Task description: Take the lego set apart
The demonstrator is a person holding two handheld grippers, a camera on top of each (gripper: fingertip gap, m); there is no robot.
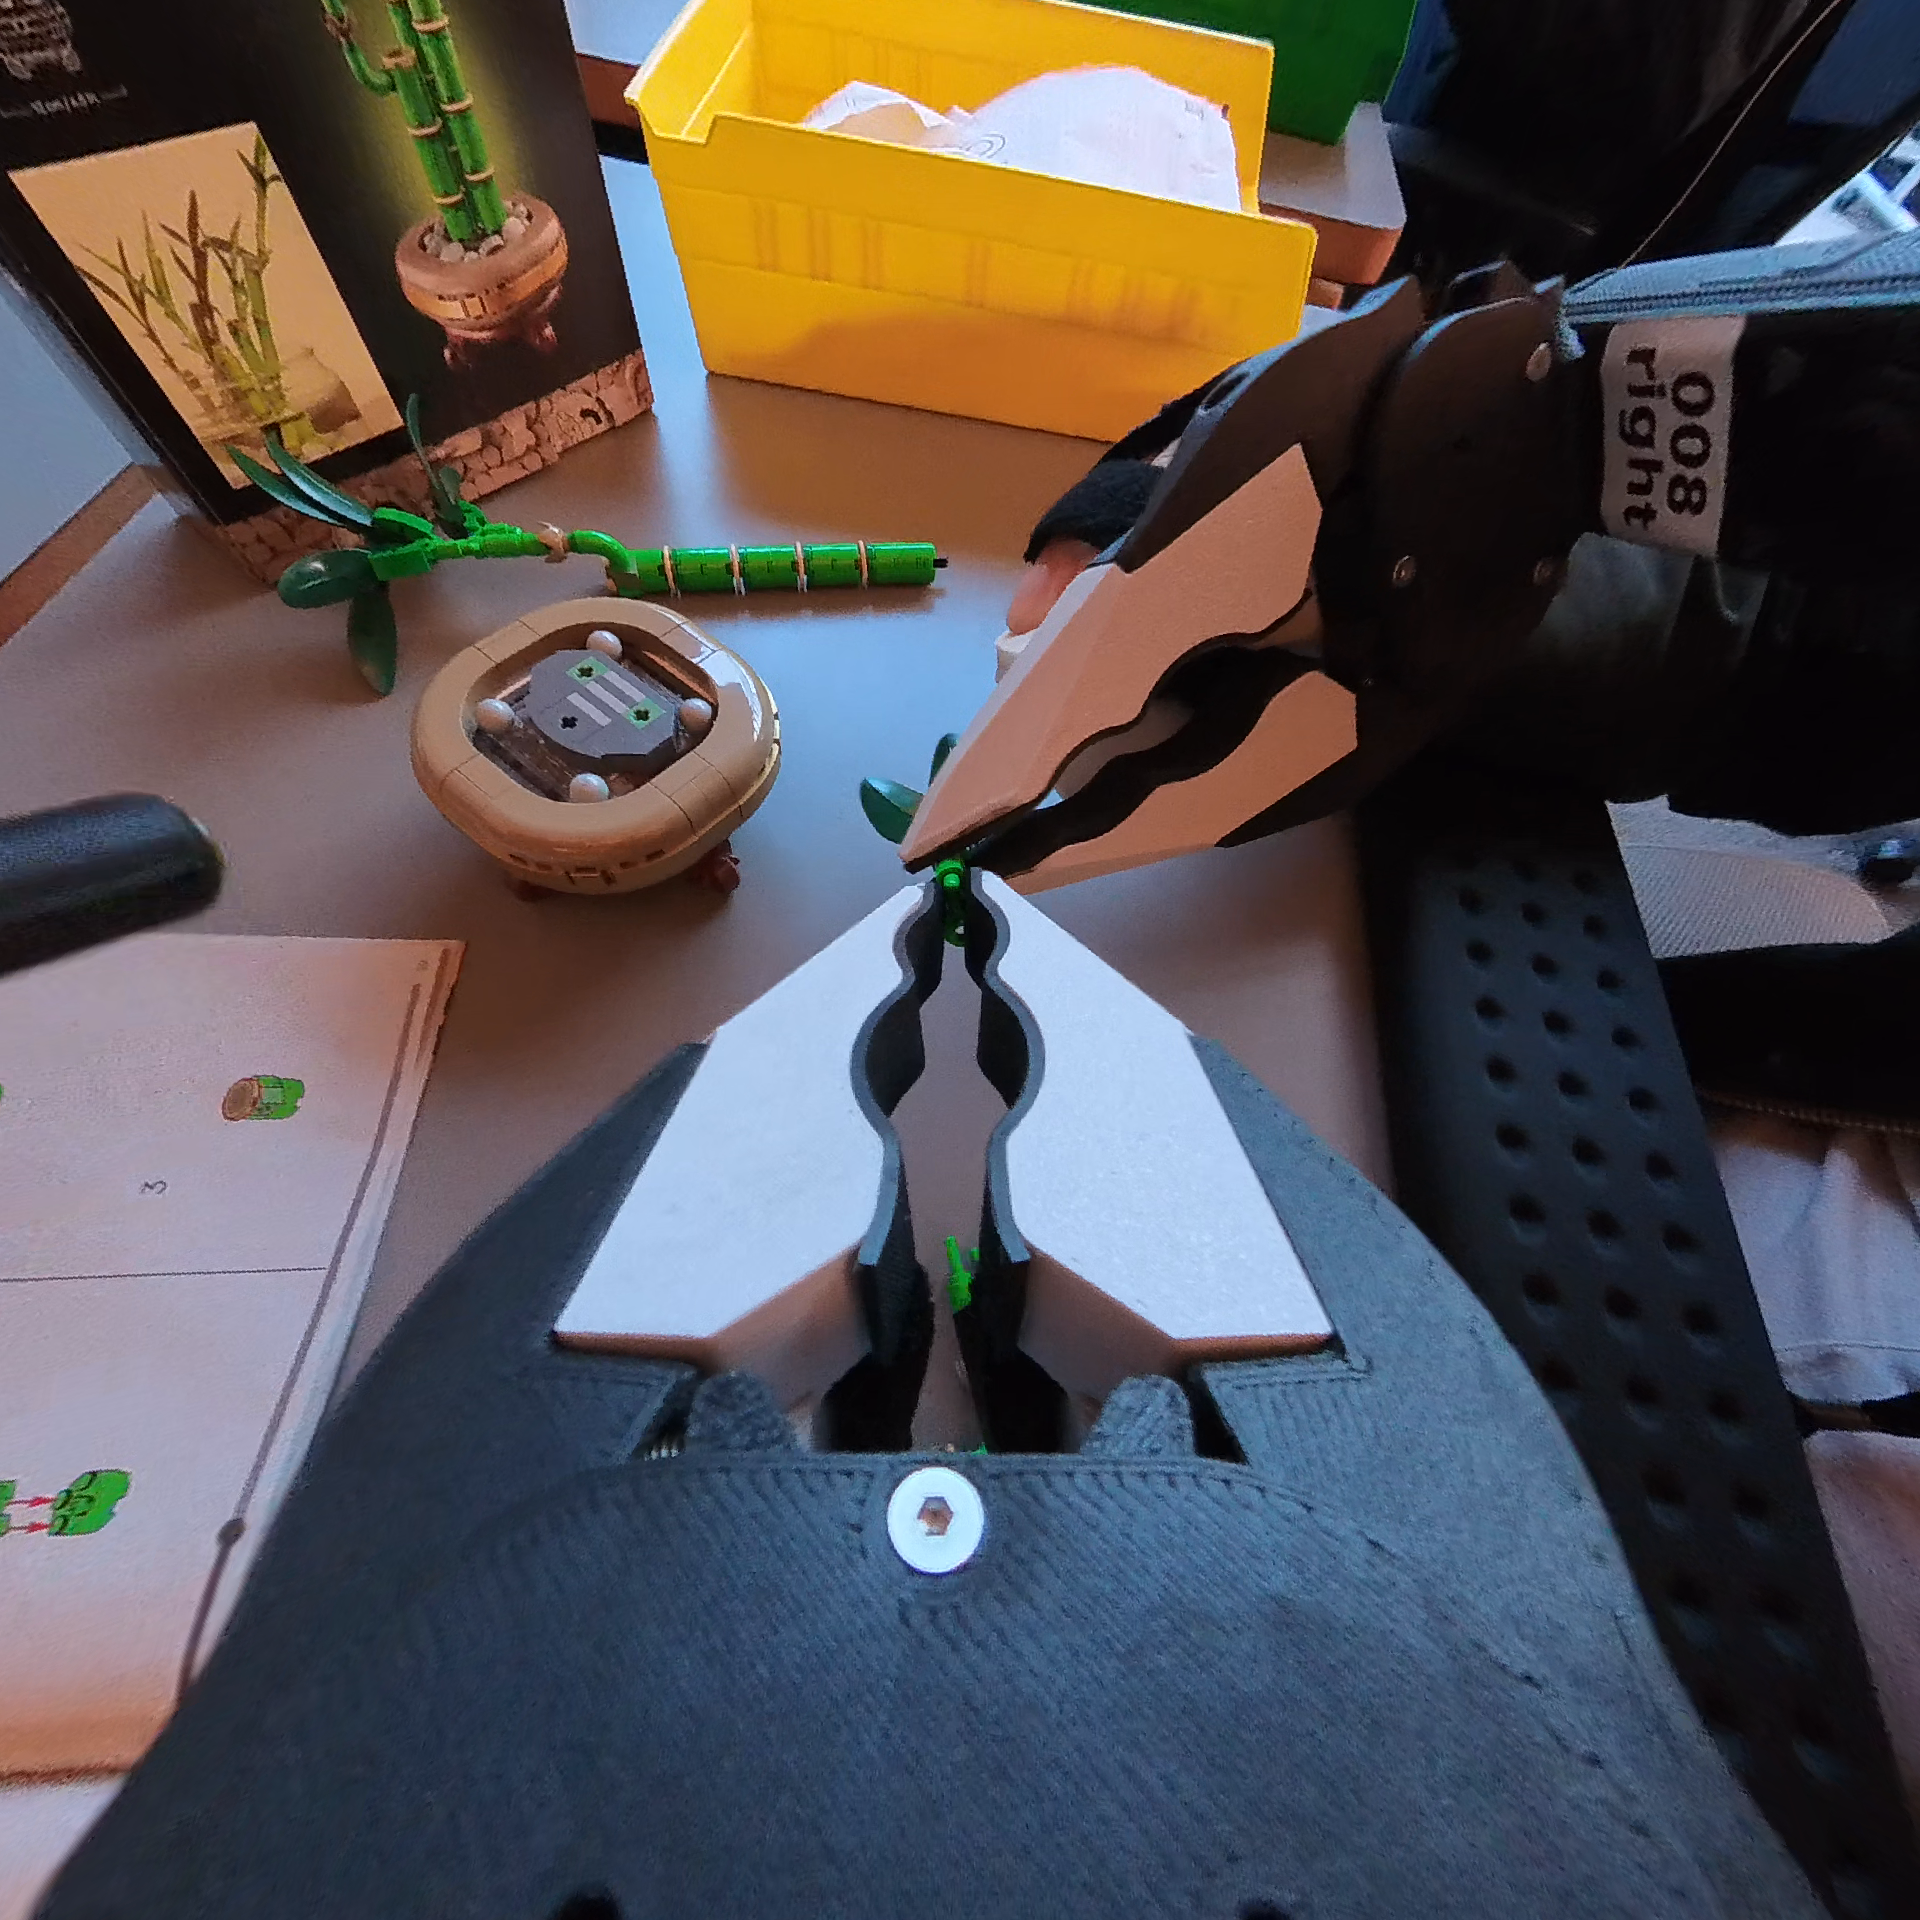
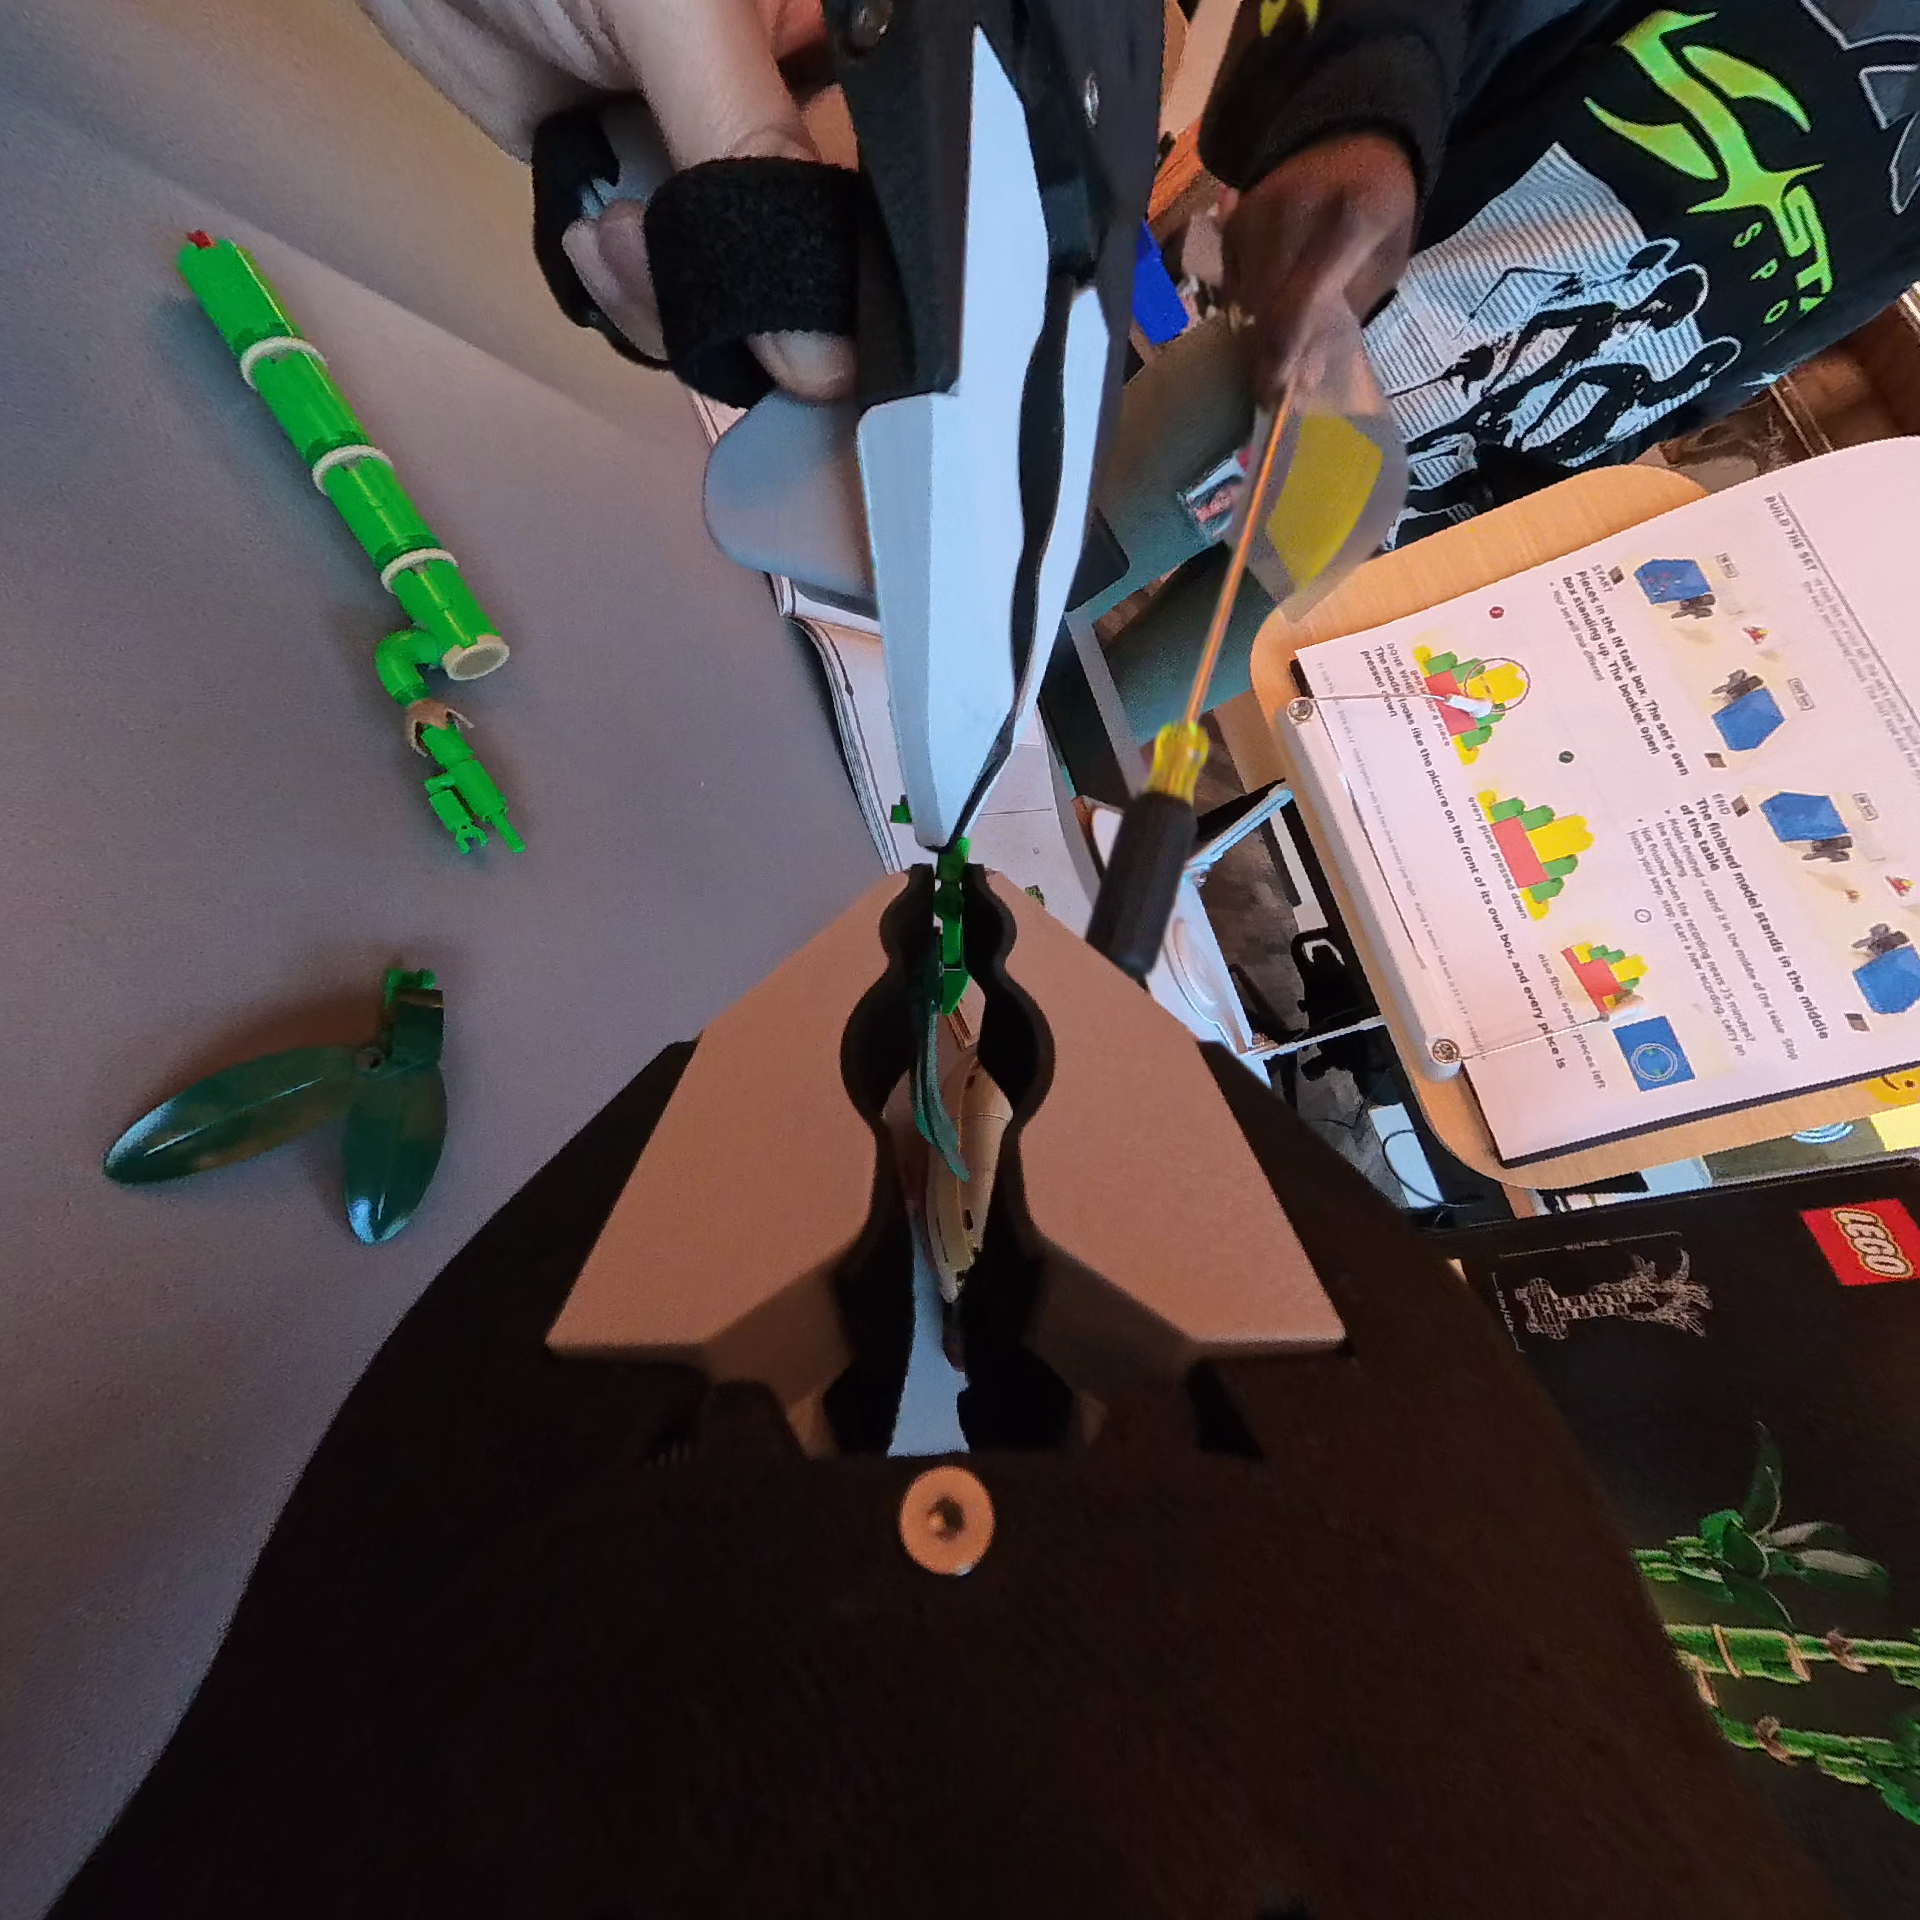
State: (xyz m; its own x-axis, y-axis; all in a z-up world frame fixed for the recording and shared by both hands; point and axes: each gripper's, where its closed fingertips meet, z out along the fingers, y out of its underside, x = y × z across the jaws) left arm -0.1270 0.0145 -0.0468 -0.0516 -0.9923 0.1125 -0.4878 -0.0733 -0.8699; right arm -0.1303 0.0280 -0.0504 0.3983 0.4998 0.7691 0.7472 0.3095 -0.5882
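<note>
Left gripper (image 1: 948, 896) clenched on a small green stem piece (image 1: 950, 902), tips meeting the right gripper (image 1: 961, 854), which pinches the same piece from the far right. Left of them on the table (image 1: 883, 665): tan pot base (image 1: 594, 746). Beyond it, bamboo stalk (image 1: 665, 563) lying flat. Farthest: set box (image 1: 312, 249), yellow bin (image 1: 966, 239).

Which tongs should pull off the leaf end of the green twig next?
Right tongs: the dark leaves hang between their fingers. The left tongs pinch only the green twig piece at its other end, so they can simply brace.
</note>
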